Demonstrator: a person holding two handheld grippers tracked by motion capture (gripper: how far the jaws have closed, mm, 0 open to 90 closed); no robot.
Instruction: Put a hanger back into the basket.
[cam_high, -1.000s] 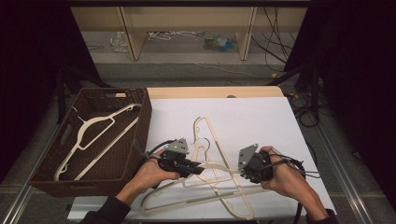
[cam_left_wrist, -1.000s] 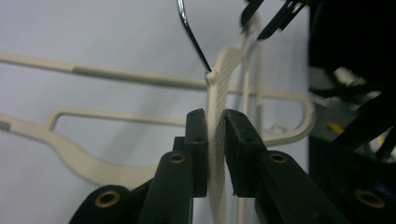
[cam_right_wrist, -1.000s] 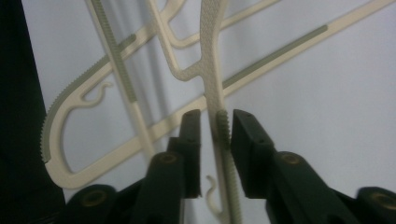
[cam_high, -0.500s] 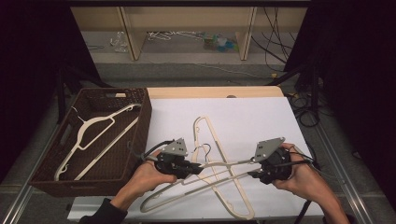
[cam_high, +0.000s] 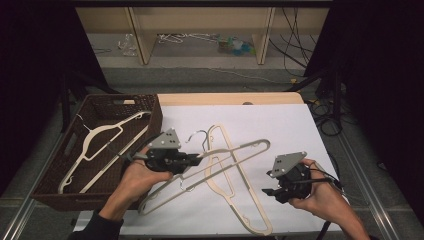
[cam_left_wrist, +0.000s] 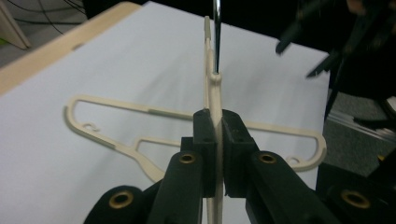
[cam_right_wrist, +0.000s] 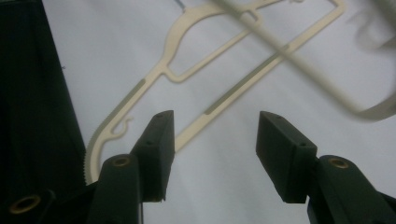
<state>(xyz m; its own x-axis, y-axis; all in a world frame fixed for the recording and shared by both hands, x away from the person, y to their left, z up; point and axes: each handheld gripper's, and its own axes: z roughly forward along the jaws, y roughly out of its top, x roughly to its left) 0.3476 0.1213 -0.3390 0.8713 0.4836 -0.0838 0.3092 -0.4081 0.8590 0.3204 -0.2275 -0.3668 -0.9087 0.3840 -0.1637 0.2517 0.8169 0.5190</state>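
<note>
While clamped flat on held hanger (cam_left_wrist: 215, 100), left gripper (cam_high: 192, 160) sits near sheet's left part, jaws pressed on thin cream plastic just below metal hook (cam_left_wrist: 216, 37). Gripped by left hand (cam_high: 137, 176), grey plate on top. Held hanger (cam_high: 220, 160) lifted and tilted, one end up toward sheet's middle, other end low near front-left edge. Crosses over second hanger (cam_high: 235, 180) lying flat on white sheet (cam_high: 280, 125); same flat hanger seen past jaws in left gripper view (cam_left_wrist: 116, 135).

Right gripper (cam_high: 270, 191) in right hand (cam_high: 325, 197) at sheet's front-right, jaws spread wide, pinching nothing, pointing left toward flat hanger. Right gripper view: gap between jaws (cam_right_wrist: 212, 154) over bare sheet, flat hanger (cam_right_wrist: 154, 79) just beyond left jaw, blurred bar of held hanger (cam_right_wrist: 327, 79) crossing above it.

Brown basket (cam_high: 47, 192) just left of sheet, touching its edge, with third hanger (cam_high: 95, 145) lying inside, hook toward far right corner. Wood tabletop strip (cam_high: 225, 98) beyond sheet. Shelf unit (cam_high: 140, 30) and cables (cam_high: 295, 35) on floor farther back.
</note>
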